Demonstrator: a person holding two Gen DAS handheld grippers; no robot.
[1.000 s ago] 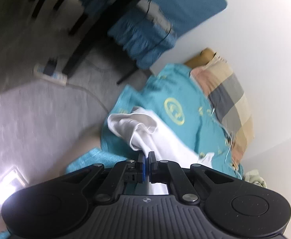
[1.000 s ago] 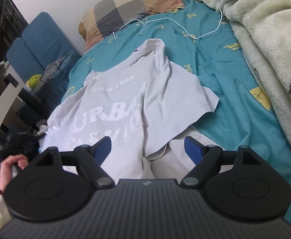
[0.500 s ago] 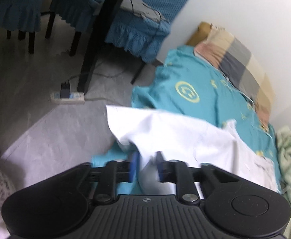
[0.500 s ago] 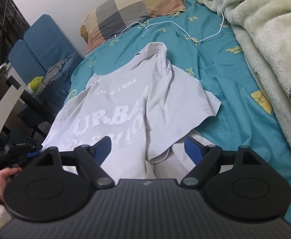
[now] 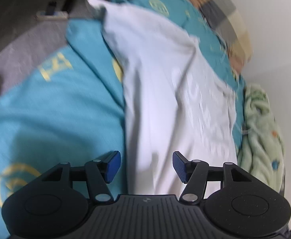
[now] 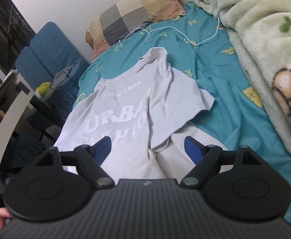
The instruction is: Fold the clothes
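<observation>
The left gripper (image 5: 146, 166) was opening, its pads clear of the white T-shirt (image 6: 129, 107) beyond them. The right gripper (image 6: 147, 149) stood wide apart above the shirt's hem. The shirt lay spread on the teal bedsheet (image 6: 225, 99), its print reading "URBA…".

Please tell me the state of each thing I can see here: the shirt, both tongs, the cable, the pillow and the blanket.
White T-shirt: spread on the bed, print up, one sleeve folded inward.
Left tongs: opening, nothing pressed between the pads.
Right tongs: open, empty, over the shirt's hem.
White cable: loose on the sheet.
Pillow: flat at the head.
Green blanket: bunched.
</observation>
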